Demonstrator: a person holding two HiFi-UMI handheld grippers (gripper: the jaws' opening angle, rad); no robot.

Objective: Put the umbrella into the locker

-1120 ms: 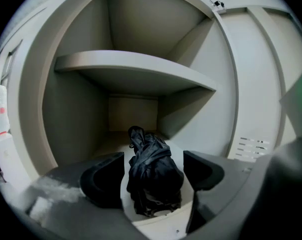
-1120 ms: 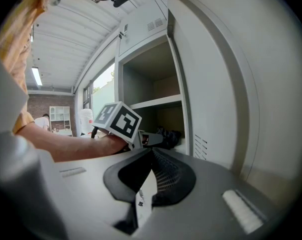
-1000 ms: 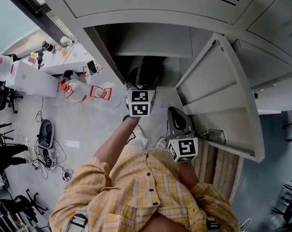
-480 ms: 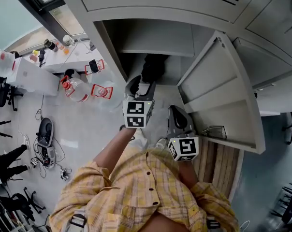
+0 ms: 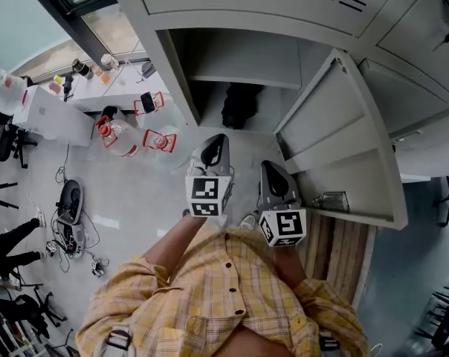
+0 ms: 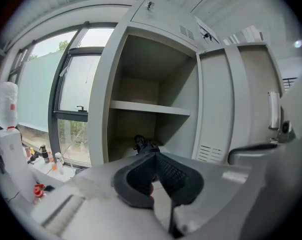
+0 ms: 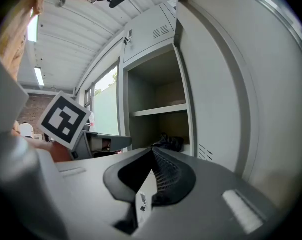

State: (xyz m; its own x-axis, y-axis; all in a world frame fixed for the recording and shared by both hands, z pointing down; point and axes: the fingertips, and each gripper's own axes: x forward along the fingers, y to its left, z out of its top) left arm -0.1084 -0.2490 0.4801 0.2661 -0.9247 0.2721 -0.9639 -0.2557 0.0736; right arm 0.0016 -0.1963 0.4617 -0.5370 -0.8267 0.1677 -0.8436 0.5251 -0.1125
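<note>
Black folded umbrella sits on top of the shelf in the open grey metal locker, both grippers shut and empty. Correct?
Not quite. The black folded umbrella lies below the shelf, on the floor of the open grey metal locker's lower compartment; the left gripper view shows it. The rest holds: left gripper and right gripper are both shut and empty.

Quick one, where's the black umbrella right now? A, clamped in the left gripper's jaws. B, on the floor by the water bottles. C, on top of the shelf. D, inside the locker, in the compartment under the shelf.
D: the umbrella lies in the locker below the shelf, while the left gripper and right gripper are outside it, jaws shut on nothing.
</note>
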